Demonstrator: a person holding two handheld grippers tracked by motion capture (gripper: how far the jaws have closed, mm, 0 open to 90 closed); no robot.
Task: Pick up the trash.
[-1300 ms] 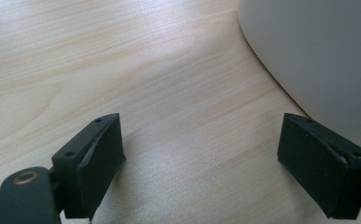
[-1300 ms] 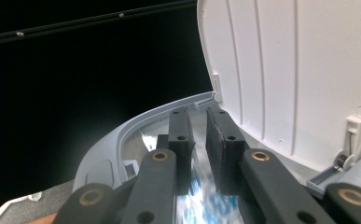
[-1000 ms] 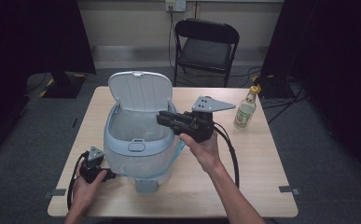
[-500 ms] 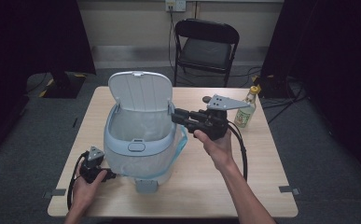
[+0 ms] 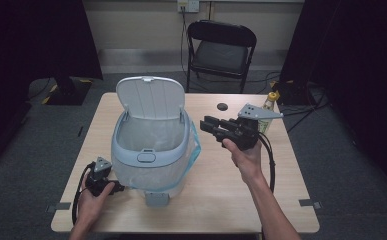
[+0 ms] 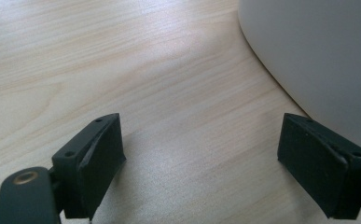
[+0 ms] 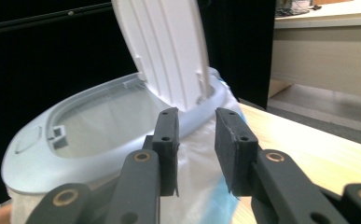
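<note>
We see the bin (image 5: 151, 150) standing left of centre on the tabletop (image 5: 231, 195), lid (image 5: 151, 97) tipped up and back, a clear liner (image 7: 201, 172) with a blue edge hanging over its rim. The right tongs (image 5: 208, 127) hover just beside the bin's right side, pointing at it; jaws are a narrow gap apart, holding nothing. The left tongs (image 6: 201, 158) rest low on the tabletop by the bin's front left base, jaws spread wide, empty. A bottle (image 5: 268, 107) stands near the far right edge. A folding chair (image 5: 221, 47) sits beyond the tabletop.
</note>
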